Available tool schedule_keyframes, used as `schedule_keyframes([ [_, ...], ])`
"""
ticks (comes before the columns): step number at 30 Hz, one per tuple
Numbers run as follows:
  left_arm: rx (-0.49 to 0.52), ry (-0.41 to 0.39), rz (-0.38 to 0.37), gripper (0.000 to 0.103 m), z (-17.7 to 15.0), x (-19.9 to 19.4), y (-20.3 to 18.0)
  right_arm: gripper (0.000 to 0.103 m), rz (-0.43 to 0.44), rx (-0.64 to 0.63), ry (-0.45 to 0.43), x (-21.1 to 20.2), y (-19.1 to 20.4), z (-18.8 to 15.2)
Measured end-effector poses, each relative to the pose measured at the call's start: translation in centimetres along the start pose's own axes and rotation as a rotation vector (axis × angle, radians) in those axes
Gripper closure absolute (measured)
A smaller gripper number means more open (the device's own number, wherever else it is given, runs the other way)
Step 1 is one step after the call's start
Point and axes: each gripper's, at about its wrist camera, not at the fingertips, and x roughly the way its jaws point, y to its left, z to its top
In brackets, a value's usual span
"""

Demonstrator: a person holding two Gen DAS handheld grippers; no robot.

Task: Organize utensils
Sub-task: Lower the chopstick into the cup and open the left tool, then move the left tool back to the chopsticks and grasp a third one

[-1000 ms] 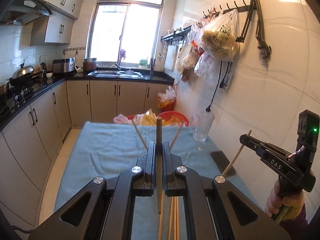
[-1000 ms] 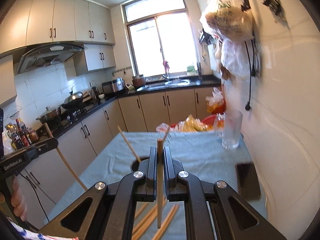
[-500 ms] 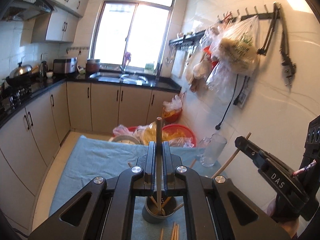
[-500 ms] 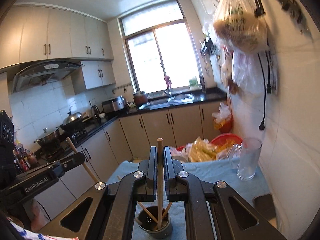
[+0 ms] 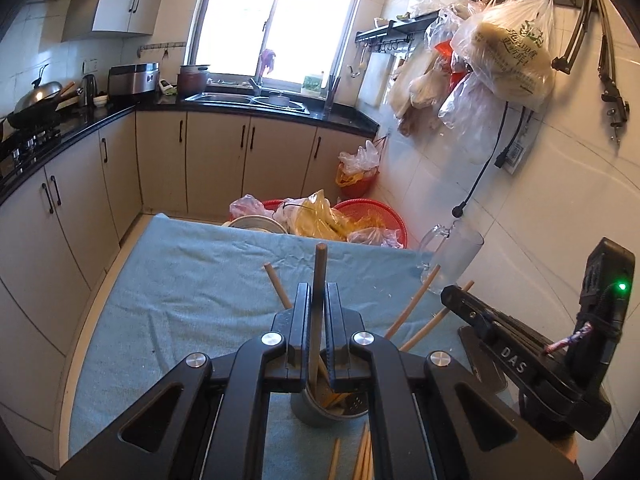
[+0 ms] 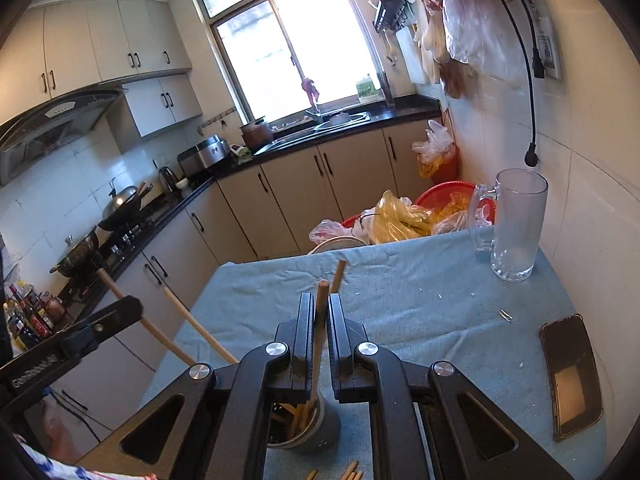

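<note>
My left gripper (image 5: 318, 300) is shut on a dark chopstick (image 5: 319, 276) whose lower end sits inside a grey utensil cup (image 5: 320, 414) on the blue cloth. My right gripper (image 6: 320, 312) stands just over the same cup (image 6: 320, 428) with a wooden chopstick (image 6: 321, 300) between its jaws; the jaws look slightly parted around it. Other chopsticks (image 5: 416, 304) lean out of the cup. Loose chopsticks (image 5: 362, 456) lie on the cloth in front of it. Each gripper shows at the edge of the other's view.
A glass mug (image 6: 516, 224) stands at the table's far right by the tiled wall. A phone (image 6: 570, 376) lies on the cloth (image 6: 420, 300) at the right. Red basins with plastic bags (image 5: 352, 224) sit beyond the table's far edge. Kitchen cabinets run along the left.
Both grippers have come down over the cup. The chopsticks' lower ends now sit inside it. The right jaws look a little wider than before.
</note>
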Motion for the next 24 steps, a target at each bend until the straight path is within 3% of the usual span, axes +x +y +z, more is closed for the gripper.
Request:
schedule_keyframes([
  [4,-0.002,-0.013,0.011,0.088,0.0,-0.6,0.3,0.09,-0.002,0.0,0.002,0.1,0.1,0.2],
  [7,-0.018,-0.033,0.015,0.076,-0.1,-1.7,0.7,0.066,-0.009,-0.012,-0.007,-0.2,0.7,0.3],
  [12,-0.024,-0.068,0.024,0.073,-0.4,-4.3,1.2,0.065,-0.02,-0.028,-0.036,-1.8,1.2,0.6],
  [15,-0.028,-0.096,0.026,0.066,-0.9,-6.6,1.6,0.063,-0.023,-0.032,-0.058,-3.6,1.4,0.6],
  [19,-0.013,-0.132,0.034,0.059,-2.3,-9.6,2.0,0.055,-0.028,-0.043,-0.082,-6.3,1.0,0.0],
  [24,0.016,-0.14,0.071,0.049,-5.8,-12.2,2.5,0.045,-0.049,-0.053,-0.056,-8.9,0.0,-3.1],
])
